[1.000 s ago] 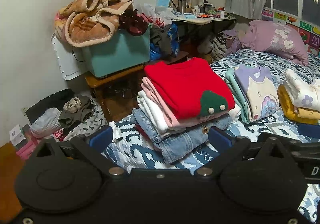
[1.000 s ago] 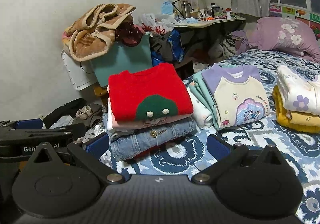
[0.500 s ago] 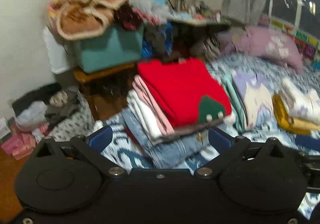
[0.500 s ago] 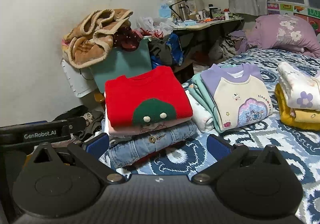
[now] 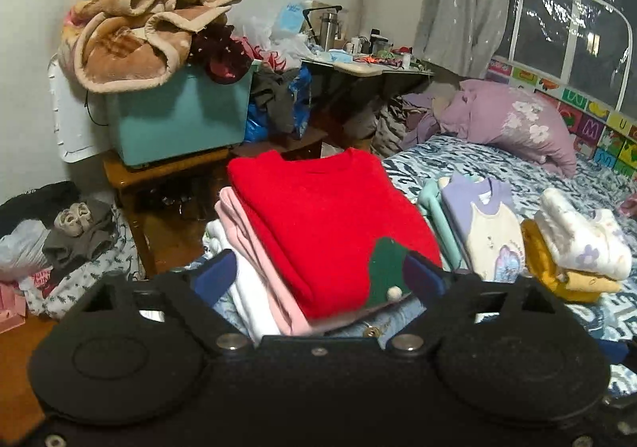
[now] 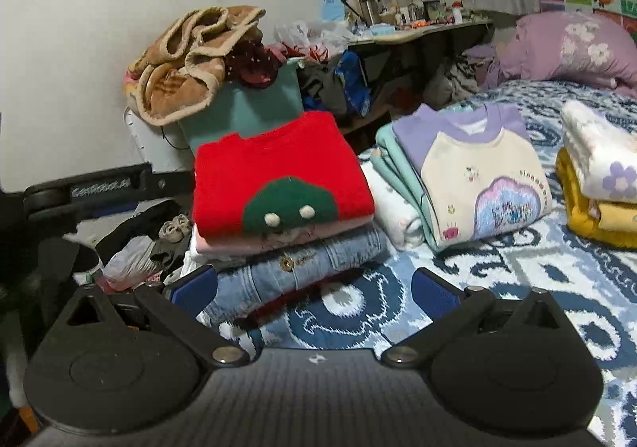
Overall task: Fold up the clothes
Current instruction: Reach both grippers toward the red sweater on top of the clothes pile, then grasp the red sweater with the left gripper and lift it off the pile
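The left gripper (image 5: 318,279) is closing its jaws around the near edge of the stack (image 5: 310,248) at the bed's (image 5: 469,160) near-left corner. The blue pads straddle the pile's front, one by the white and pink layers, the other beside the green patch of the red sweater (image 5: 326,220); whether they press the cloth yet cannot be told. A second ago this gripper stood wide and short of the pile, with bedspread showing between pads and jeans (image 5: 382,321); now it has come forward and the pile fills the gap.

The right gripper (image 6: 314,287) stands apart and empty, low over the bedspread at the pile's near-right corner, just in front of the jeans. It too has come nearer and lower than a second ago.

Further along the bed lie the lilac-collared top (image 6: 477,176) on its mint pile and, toward the right edge, the white and yellow bundle (image 6: 597,184).

With everything on the bed already folded, this reads as squaring up or lifting the finished stack, not a new fold.
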`<state>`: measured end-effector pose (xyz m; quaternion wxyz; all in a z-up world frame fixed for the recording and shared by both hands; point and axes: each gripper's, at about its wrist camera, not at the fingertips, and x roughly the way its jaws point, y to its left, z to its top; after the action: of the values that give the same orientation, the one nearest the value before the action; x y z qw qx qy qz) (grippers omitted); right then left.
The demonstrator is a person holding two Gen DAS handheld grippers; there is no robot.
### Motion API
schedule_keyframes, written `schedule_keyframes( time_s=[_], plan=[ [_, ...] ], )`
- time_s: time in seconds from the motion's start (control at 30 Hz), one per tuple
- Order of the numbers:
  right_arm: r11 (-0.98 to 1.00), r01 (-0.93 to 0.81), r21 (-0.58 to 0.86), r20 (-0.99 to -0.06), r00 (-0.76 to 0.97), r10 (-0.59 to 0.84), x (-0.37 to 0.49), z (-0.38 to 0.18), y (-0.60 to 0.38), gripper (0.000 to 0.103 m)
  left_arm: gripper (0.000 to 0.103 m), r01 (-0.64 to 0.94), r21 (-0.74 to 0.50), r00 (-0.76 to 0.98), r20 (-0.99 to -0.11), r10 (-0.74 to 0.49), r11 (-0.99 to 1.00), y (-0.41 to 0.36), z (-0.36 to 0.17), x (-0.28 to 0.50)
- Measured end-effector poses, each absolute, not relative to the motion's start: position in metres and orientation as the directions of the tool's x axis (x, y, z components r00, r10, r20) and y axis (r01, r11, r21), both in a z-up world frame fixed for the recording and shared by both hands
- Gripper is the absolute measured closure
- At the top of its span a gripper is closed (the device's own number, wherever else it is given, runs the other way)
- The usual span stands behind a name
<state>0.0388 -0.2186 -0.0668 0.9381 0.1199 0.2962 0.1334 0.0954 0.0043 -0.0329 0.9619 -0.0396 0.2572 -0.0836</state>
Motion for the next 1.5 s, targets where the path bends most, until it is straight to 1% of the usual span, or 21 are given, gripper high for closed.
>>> schedule_keyframes(
  time_s=[0.07, 0.1, 0.13, 0.2, 0.27, 0.33, 0.63, 0.67, 0.7, 1.03, 1.27, 1.4, 1.5],
  plan=[
    [0.934, -0.176, 0.311, -0.533, 0.781, 0.325, 0.041, -0.074, -0.222, 0.0, 0.038, 0.145, -0.136, 0.847, -0.495, -0.194, 0.98, 0.005, -0.039, 0.104],
    [0.933, -0.174, 0.315, -0.538, 0.777, 0.326, 0.042, -0.077, -0.224, 0.0, 0.044, 0.146, -0.141, 0.846, -0.495, -0.198, 0.979, 0.006, -0.041, 0.108],
    [0.932, -0.17, 0.32, -0.542, 0.774, 0.327, 0.043, -0.08, -0.225, 0.0, 0.047, 0.15, -0.135, 0.851, -0.487, -0.197, 0.979, 0.006, -0.043, 0.11],
    [0.93, -0.164, 0.328, -0.547, 0.77, 0.329, 0.044, -0.085, -0.229, 0.0, 0.048, 0.138, -0.107, 0.859, -0.482, -0.173, 0.985, 0.005, -0.046, 0.114],
    [0.929, -0.159, 0.334, -0.553, 0.765, 0.33, 0.044, -0.089, -0.232, 0.0, 0.049, 0.129, -0.116, 0.854, -0.492, -0.17, 0.985, 0.006, -0.05, 0.119],
    [0.929, -0.15, 0.338, -0.559, 0.762, 0.327, 0.045, -0.094, -0.235, 0.0, 0.053, 0.118, -0.117, 0.851, -0.5, -0.162, 0.986, 0.007, -0.053, 0.124],
    [0.927, -0.128, 0.353, -0.58, 0.747, 0.324, 0.043, -0.104, -0.24, 0.0, 0.087, 0.13, -0.095, 0.85, -0.502, -0.161, 0.987, 0.0, -0.055, 0.134],
    [0.927, -0.127, 0.353, -0.581, 0.747, 0.323, 0.042, -0.104, -0.241, 0.0, 0.093, 0.13, -0.098, 0.849, -0.503, -0.162, 0.987, 0.001, -0.054, 0.134],
    [0.927, -0.126, 0.354, -0.582, 0.746, 0.324, 0.04, -0.103, -0.241, 0.0, 0.095, 0.139, -0.1, 0.85, -0.497, -0.171, 0.985, 0.0, -0.051, 0.132],
    [0.926, -0.115, 0.358, -0.56, 0.767, 0.312, 0.001, -0.078, -0.261, 0.0, 0.098, 0.316, -0.094, 0.861, -0.39, -0.327, 0.944, -0.033, 0.003, 0.078],
    [0.921, -0.062, 0.383, -0.552, 0.784, 0.283, -0.047, -0.064, -0.307, 0.0, 0.098, 0.453, -0.17, 0.821, -0.303, -0.483, 0.875, -0.056, 0.053, 0.04],
    [0.913, -0.02, 0.407, -0.548, 0.794, 0.262, -0.085, -0.061, -0.344, 0.0, 0.098, 0.529, -0.225, 0.768, -0.283, -0.574, 0.818, -0.075, 0.071, 0.021],
    [0.899, 0.015, 0.438, -0.545, 0.8, 0.252, -0.119, -0.065, -0.374, 0.0, 0.098, 0.589, -0.264, 0.714, -0.271, -0.645, 0.763, -0.093, 0.075, 0.004]
  ],
)
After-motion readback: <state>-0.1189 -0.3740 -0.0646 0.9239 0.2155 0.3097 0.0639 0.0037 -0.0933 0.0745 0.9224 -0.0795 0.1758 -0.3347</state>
